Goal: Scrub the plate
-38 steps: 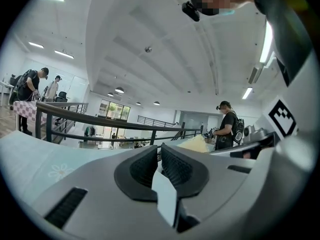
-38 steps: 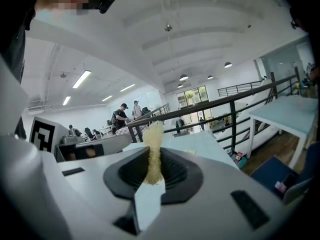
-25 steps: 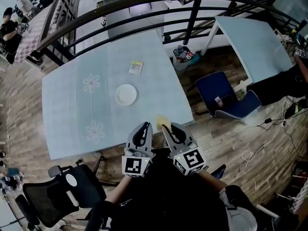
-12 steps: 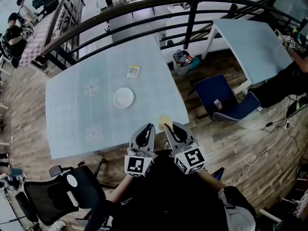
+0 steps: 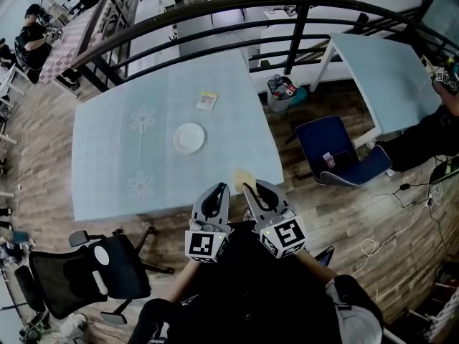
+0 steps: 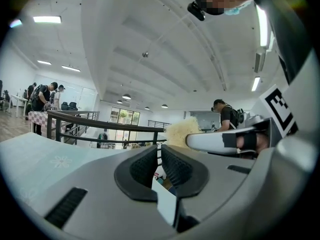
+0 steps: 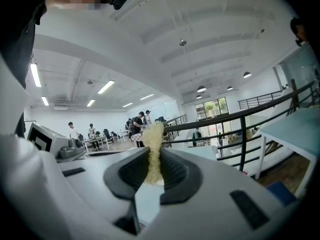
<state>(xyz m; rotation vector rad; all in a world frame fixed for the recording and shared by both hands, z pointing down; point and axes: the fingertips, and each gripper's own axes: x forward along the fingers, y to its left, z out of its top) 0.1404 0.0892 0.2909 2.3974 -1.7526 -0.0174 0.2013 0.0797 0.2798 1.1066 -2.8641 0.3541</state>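
A small white plate (image 5: pixel 189 137) lies in the middle of the pale blue flowered table (image 5: pixel 115 170), far ahead of both grippers. My right gripper (image 5: pixel 250 189) (image 7: pixel 153 160) is held close to my body, off the table's near edge, and is shut on a yellow sponge (image 5: pixel 243 177) (image 7: pixel 152 144) that sticks out past its tips. Beside it on the left, my left gripper (image 5: pixel 218 191) (image 6: pixel 159 156) is shut with nothing between its jaws. The left gripper view also shows the sponge (image 6: pixel 179 131) just beyond its tips.
A small yellow-and-white packet (image 5: pixel 207 100) lies on the table behind the plate. A black railing (image 5: pixel 215 20) runs behind the table. A bin (image 5: pixel 282 89), a blue chair (image 5: pixel 331 147) and a second table (image 5: pixel 384 67) stand to the right. A black office chair (image 5: pixel 90 274) stands at the lower left.
The head view has shifted slightly, so the table sits a little differently in frame. Both grippers keep the same pose, the right one still holding the sponge.
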